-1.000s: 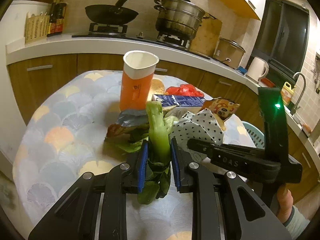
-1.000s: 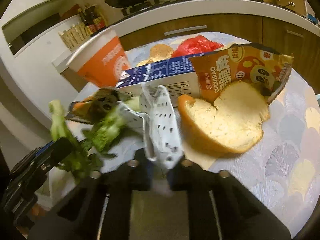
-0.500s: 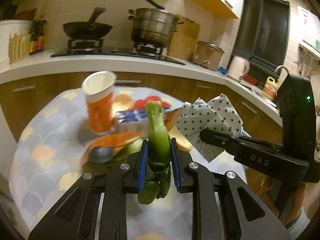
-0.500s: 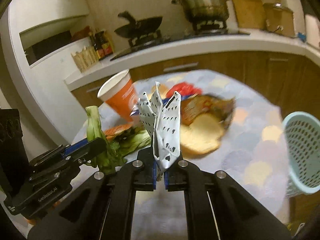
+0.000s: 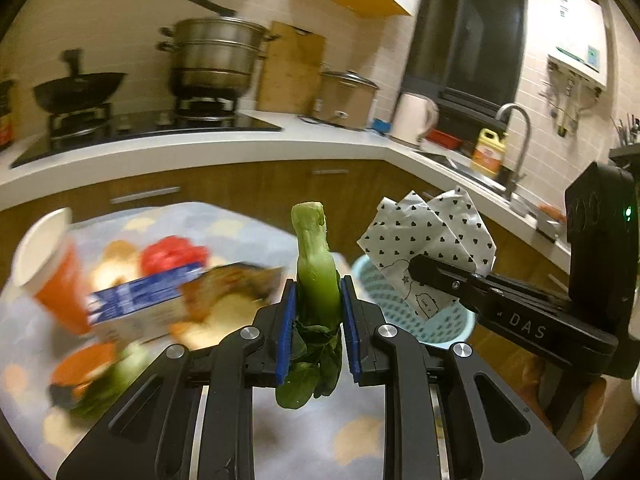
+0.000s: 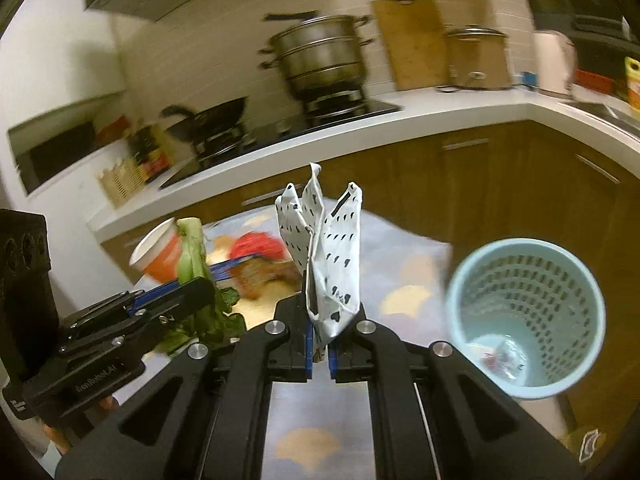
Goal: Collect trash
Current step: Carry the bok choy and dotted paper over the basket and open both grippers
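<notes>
- Brown wooden cupboards (image 6: 500,184) run under a white counter (image 6: 440,114), far ahead of both grippers.
- Round table (image 6: 404,248) with a cloth of pale shell shapes sits below and ahead of both grippers.
- Big steel pot (image 5: 214,58) stands on the stove, far ahead, with a black pan (image 5: 76,88) to its left.
- Light blue basket (image 6: 524,316) with holes in its wall stands just right of the right gripper and lower down. Some small bits lie at its bottom.
- Left gripper (image 5: 318,320) is squeezed on a green leafy stalk (image 5: 316,268). The pale end sticks up past the blue pads and the dark leaves hang down below them.
- Right gripper (image 6: 320,354) is pinched tight on a white wrapper with black hearts (image 6: 328,264). The wrapper stands up out of the jaws.
- From the left gripper, the right one is close on the right side, and the wrapper shows in front of the basket.
- Orange paper cup (image 5: 56,276) stands on the table, ahead and to the left of the left gripper.
- Blue and white carton (image 5: 140,300) lies next to the cup, a bit blurry.
- Snack bag (image 5: 228,284) lies by the carton. It is too blurry to read.
- Red crumpled thing (image 5: 174,254) lies behind the carton.
- More green and orange scraps (image 5: 96,376) lie low on the left of the left gripper.
</notes>
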Tool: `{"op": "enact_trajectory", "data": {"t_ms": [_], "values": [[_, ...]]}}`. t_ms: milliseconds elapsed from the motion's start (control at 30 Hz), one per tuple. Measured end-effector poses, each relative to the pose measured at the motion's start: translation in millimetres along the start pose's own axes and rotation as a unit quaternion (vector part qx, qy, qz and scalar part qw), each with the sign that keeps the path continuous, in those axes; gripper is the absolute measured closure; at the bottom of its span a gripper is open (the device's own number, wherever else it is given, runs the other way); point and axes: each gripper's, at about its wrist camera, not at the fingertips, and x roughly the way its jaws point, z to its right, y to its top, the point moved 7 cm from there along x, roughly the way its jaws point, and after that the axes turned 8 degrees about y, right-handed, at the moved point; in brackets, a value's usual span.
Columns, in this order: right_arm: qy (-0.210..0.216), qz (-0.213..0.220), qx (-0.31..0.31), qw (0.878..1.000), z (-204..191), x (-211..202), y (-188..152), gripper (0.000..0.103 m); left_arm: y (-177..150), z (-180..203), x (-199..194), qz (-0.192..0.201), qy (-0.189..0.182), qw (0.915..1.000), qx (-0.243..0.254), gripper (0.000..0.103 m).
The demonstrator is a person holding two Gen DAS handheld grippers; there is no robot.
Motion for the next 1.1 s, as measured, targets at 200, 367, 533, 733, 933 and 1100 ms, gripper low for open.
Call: {"op": "enact_trajectory", "data": {"t_ms": [200, 367, 533, 733, 933, 1100], "values": [[-0.047, 0.020, 0.042, 0.998, 70, -25, 2, 0.099, 8, 49, 38, -0.022, -0.031, 0.9989, 0.025, 0.083], [-0.097, 0.024, 0.079, 0.992, 128, -39, -3, 0.099, 13, 88, 73, -0.047, -0.059, 0.9964, 0.040, 0.083], [-0.139, 0.011, 0.116, 0.984, 180, -41, -18, 0.099, 11, 125, 114, -0.078, -0.080, 0.9924, 0.051, 0.083], [-0.169, -0.017, 0.147, 0.974, 224, -28, -42, 0.099, 2, 161, 157, -0.105, -0.095, 0.9875, 0.069, 0.083], [-0.177, -0.050, 0.183, 0.966, 259, -5, -65, 0.099, -17, 183, 208, -0.158, -0.109, 0.9784, 0.076, 0.082], [-0.176, -0.068, 0.198, 0.962, 272, 7, -77, 0.098, -34, 181, 234, -0.183, -0.098, 0.9752, 0.076, 0.075]]}}
